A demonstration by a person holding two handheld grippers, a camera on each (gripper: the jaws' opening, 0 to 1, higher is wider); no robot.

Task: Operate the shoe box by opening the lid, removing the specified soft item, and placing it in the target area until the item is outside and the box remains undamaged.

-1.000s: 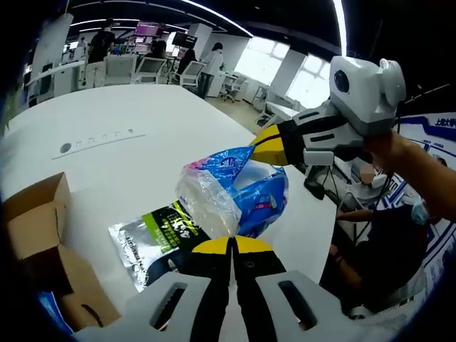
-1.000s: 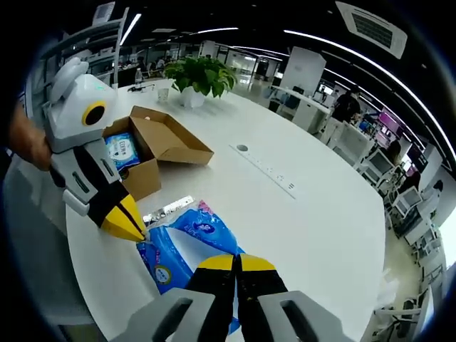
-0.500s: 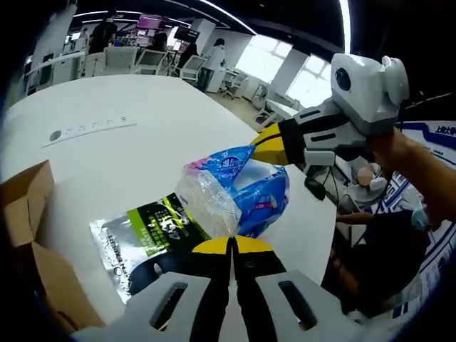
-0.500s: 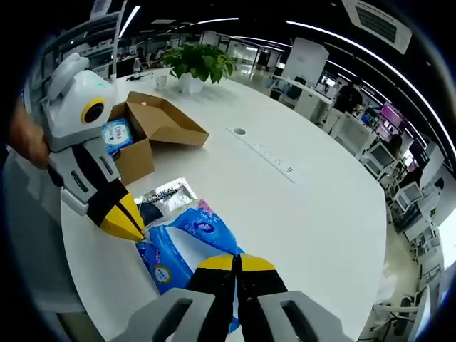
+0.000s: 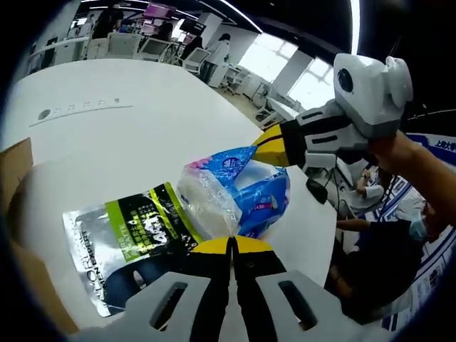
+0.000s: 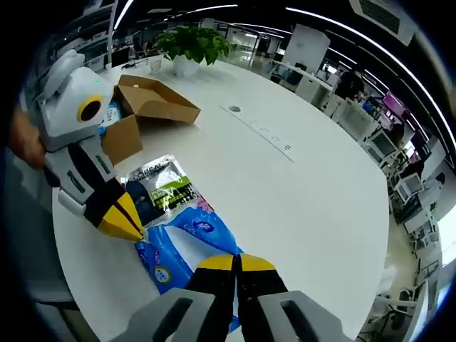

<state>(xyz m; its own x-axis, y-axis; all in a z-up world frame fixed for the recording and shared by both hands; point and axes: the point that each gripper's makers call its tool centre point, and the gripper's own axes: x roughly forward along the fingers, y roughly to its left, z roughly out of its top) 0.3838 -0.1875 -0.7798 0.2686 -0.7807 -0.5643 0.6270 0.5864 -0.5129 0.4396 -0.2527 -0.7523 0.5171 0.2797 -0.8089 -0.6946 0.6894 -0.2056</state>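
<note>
**Open-plan office, white table: blue tissue pack held aloft between two claws**

Bright office floor, ceiling strip lights, one broad white round table (image 6: 313,185).

Left claw (image 5: 229,246), yellow-tipped, jaws pressed together, clenched on the near end of a soft blue-and-pink plastic pack of tissues (image 5: 239,192). Same pack pinched at its far upper corner by the right claw (image 5: 269,146), entering from the right side of the left gripper view, also clamped tight. From the right gripper view, the roles mirrored: right claw (image 6: 235,265) closed on the pack (image 6: 182,246), left claw (image 6: 121,221) gripping the opposite edge from the left.

Pack stretched between the two tips, long axis running claw to claw, apparently hanging a little above the tabletop, already outside the box. Neither hand nearer than the other: both in contact.

Directly beneath and beside the pack, flat on the table, a silver, green and black foil sachet (image 5: 121,239), seemingly just clear of the blue wrapper.

Further out, an open brown cardboard shoe box (image 6: 139,114), flaps spread, well apart from the pack, on the left gripper's side; a second blue packet (image 6: 108,117) visible inside, partly hidden by the left gripper. Box looks intact.

Beyond the box, a potted green plant (image 6: 192,46) at the table's far edge; a recessed grey socket strip (image 6: 260,132) across mid-table. Desks, monitors and people in the background.

Likely remaining: lowering onto bare white surface, then release; target area unmarked, location not discernible.
</note>
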